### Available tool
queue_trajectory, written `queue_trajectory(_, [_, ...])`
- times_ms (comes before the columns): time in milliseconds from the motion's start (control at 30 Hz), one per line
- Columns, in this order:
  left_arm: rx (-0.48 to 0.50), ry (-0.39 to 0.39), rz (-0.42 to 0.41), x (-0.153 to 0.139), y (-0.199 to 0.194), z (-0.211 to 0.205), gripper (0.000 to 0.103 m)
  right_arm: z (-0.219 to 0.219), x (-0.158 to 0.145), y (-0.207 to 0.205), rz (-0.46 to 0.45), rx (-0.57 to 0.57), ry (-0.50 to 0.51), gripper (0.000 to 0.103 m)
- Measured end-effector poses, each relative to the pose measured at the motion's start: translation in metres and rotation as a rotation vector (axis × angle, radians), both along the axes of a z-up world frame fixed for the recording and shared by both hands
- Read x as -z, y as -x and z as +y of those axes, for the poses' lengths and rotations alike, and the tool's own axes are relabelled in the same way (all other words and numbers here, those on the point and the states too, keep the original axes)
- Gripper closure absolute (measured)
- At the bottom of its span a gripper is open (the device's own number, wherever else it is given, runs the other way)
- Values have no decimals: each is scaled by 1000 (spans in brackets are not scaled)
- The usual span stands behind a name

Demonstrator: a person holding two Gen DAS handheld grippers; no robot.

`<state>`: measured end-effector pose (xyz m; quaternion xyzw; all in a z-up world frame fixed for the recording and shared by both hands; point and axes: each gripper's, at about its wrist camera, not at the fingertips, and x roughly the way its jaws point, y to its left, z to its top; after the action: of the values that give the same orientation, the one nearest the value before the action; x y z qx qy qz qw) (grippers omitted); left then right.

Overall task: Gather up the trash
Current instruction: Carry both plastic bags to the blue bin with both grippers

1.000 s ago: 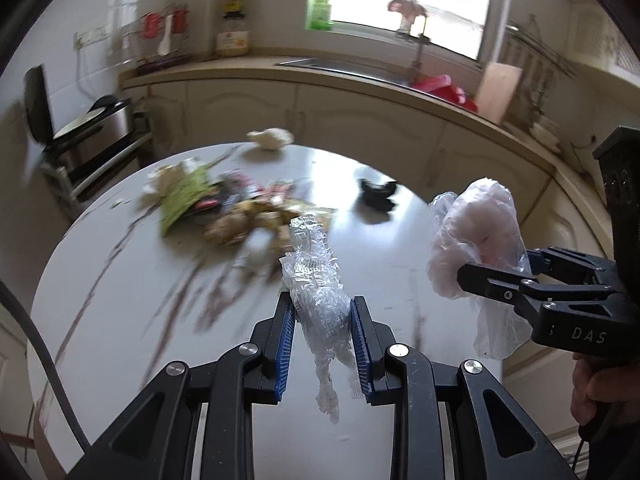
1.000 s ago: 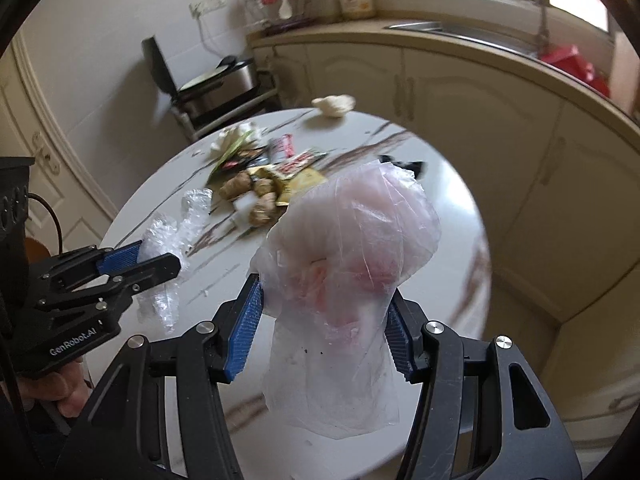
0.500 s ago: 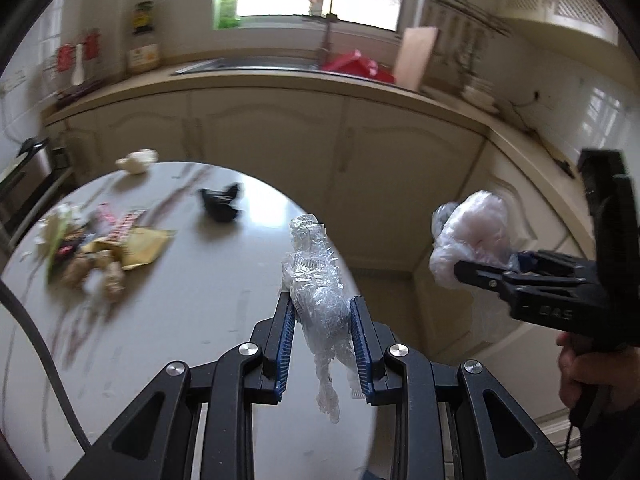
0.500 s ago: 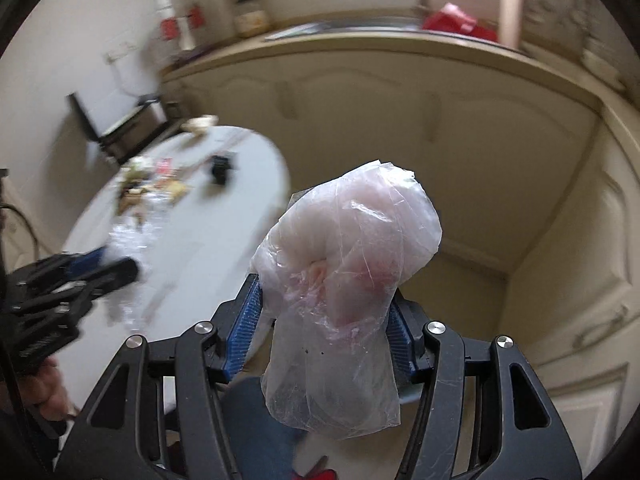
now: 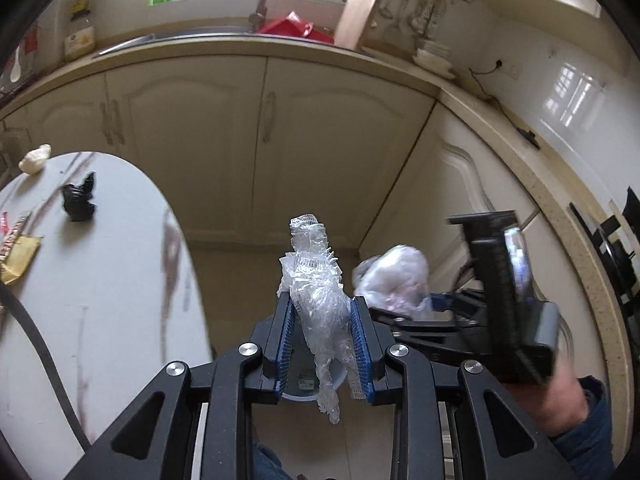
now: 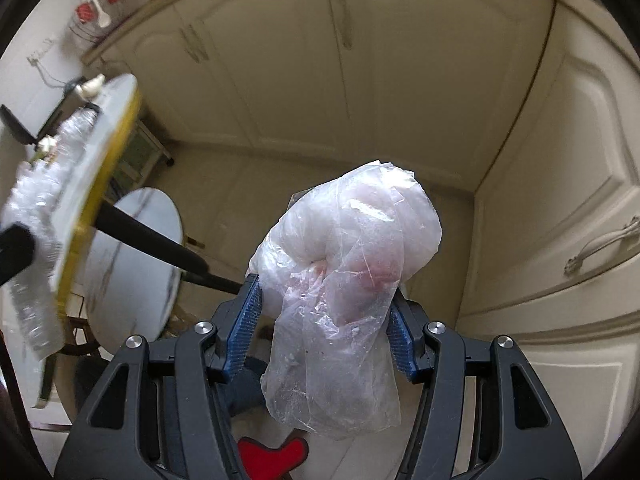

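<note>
My left gripper (image 5: 322,312) is shut on a crumpled clear plastic wrapper (image 5: 318,300), held off the table's right edge above the floor. A round bluish bin (image 5: 308,384) shows just below, between the fingers. My right gripper (image 6: 324,312) is shut on a bunched translucent plastic bag (image 6: 348,272) with pinkish contents, held over the floor by the cabinets. The bag also shows blurred in the left wrist view (image 5: 390,280). The left gripper's wrapper shows blurred at the far left of the right wrist view (image 6: 40,208).
The white marble table (image 5: 100,300) at left carries a black scrap (image 5: 78,202), a white lump (image 5: 35,159) and wrappers (image 5: 16,248). Cream cabinets (image 5: 256,132) curve around ahead and right. A lower round stool (image 6: 132,256) and something red (image 6: 272,456) are on the floor.
Both grippers swung right, off the table and downward toward the floor, each still holding its trash. The right gripper has come close beside the left one.
</note>
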<state>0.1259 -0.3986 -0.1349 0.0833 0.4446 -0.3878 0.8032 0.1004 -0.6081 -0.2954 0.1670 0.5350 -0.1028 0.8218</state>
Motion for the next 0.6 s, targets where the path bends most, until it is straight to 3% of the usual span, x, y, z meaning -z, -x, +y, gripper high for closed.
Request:
queue_trajectory(300, [-6, -39, 28, 27, -18, -27, 79, -10, 54, -26, 88, 1, -46, 46])
queue_trajectory(400, [-10, -53, 35, 35, -22, -34, 79, -15, 66, -29, 94, 3, -50, 40])
queue_trajectory(500, [-6, -60, 39, 41, -22, -40, 79, -24, 75, -29, 90, 31, -63, 27])
queue_trajectory(600, [3, -66, 49, 48, -23, -51, 79, -30, 82, -28, 100, 40, -67, 27])
